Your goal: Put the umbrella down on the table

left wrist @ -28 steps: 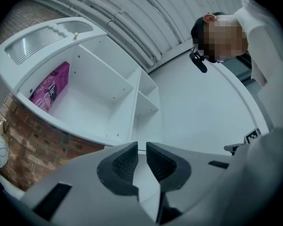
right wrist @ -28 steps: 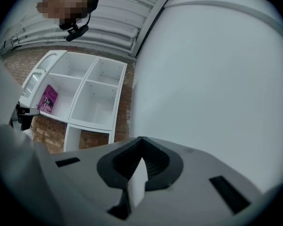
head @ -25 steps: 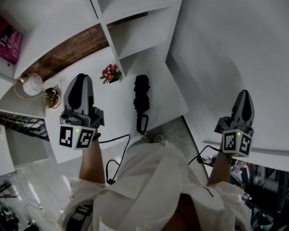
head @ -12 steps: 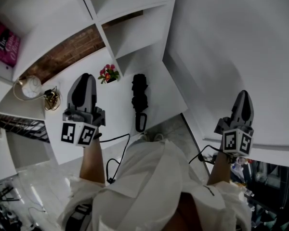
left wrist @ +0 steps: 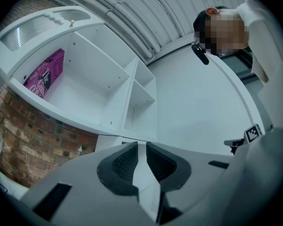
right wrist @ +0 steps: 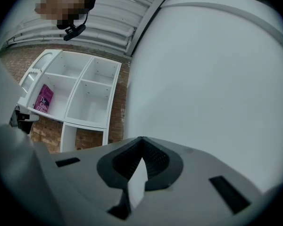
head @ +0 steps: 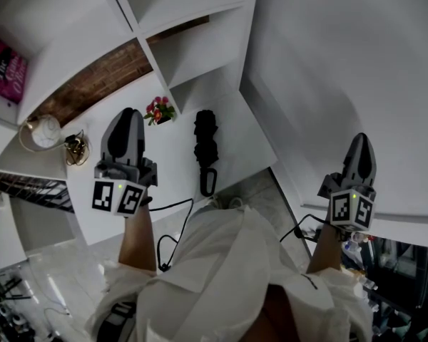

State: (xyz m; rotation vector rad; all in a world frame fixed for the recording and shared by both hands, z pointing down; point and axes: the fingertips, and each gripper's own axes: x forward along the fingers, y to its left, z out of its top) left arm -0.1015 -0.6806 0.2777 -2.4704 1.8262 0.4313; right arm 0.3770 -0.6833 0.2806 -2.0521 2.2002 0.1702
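Two grippers, and neither is carrying anything. Your left gripper (head: pixel 125 116) hangs over the white desk (head: pixel 172 159) with its fingers (left wrist: pixel 125 163) drawn together on nothing. Your right gripper (head: pixel 361 140) hovers out past the desk's right side, in front of a plain white panel (head: pixel 342 55), its fingers (right wrist: pixel 155 161) likewise closed and empty. The black folded umbrella (head: pixel 206 140) lies flat on the desk, touched by neither tool, so the set-down reads as done. The umbrella sits to the right of your left gripper, between the two tools but much nearer the left one. Your right gripper is well apart from it and off the desk altogether. Its long axis runs from the white shelf unit (head: pixel 192 55) at the back toward the desk's near edge, roughly parallel to the line your left gripper points along. Its loop handle (head: pixel 208 182) is at the near end, close to the edge and to you. A small pot of flowers (head: pixel 162 110) stands near the umbrella's far end, between that end and your left gripper's tip. Should the umbrella need another touch, the left side looks the natural one. It would have to swing sideways to the right and open across the umbrella's narrow width, not along its length.
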